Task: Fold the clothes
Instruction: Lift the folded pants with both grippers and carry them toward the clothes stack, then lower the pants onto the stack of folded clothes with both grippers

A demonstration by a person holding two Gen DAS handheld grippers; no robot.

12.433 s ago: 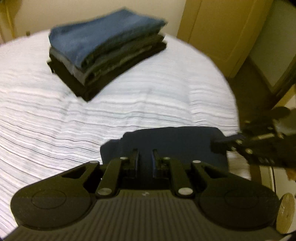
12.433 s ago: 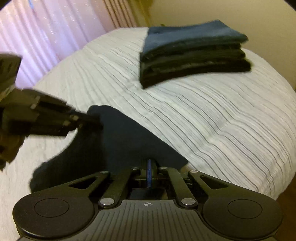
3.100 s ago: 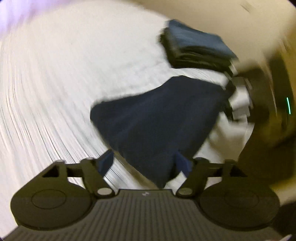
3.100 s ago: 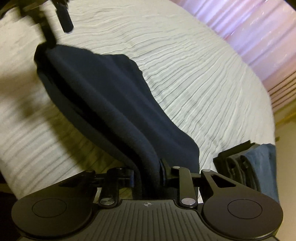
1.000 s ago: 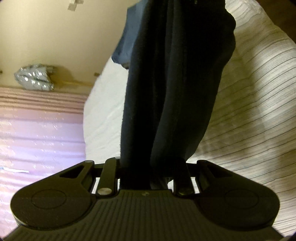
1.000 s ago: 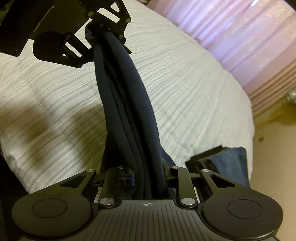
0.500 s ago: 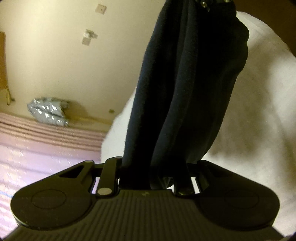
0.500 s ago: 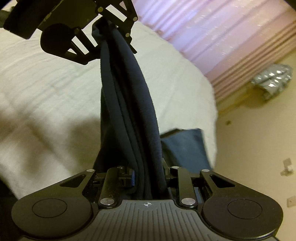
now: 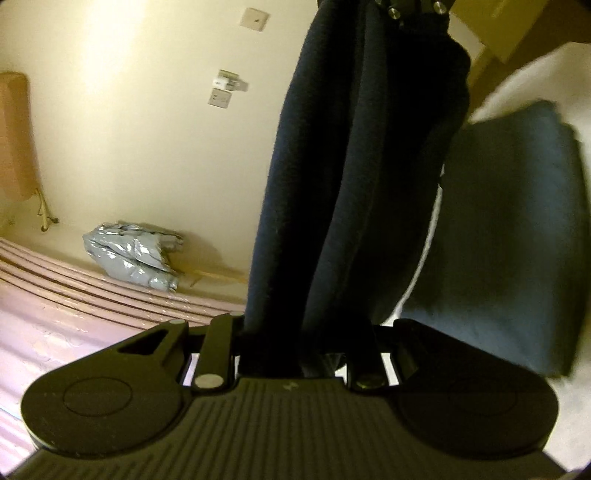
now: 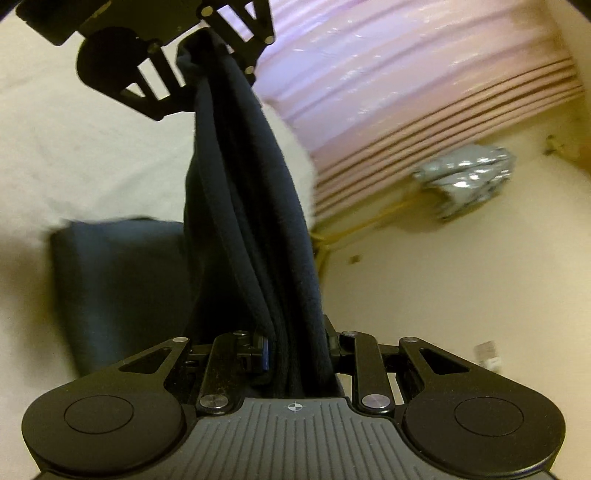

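**Folded dark garment held taut between two grippers above the bed**

Seen from the left gripper, to its left stood a cream wall with wall sockets, a crinkled silver bag at the wall's foot, and pink curtains. Straight ahead, its jaws were clamped on one end of a navy garment, folded into several thick layers and stretched away to the right gripper — only that gripper's tip showed at the frame's top. To the right lay a stack of folded clothes, blue on top, on the white bed.

From the right gripper, the bed and the stack lay to the left. Ahead, the garment ran from its closed jaws to the left gripper, also gripping cloth. Curtains, bag and wall lay to the right.

The cloth looked soft, light and limp; it would likely sag unless held at both ends — gripping through all layers at the folded edges seems best for keeping the fold intact.
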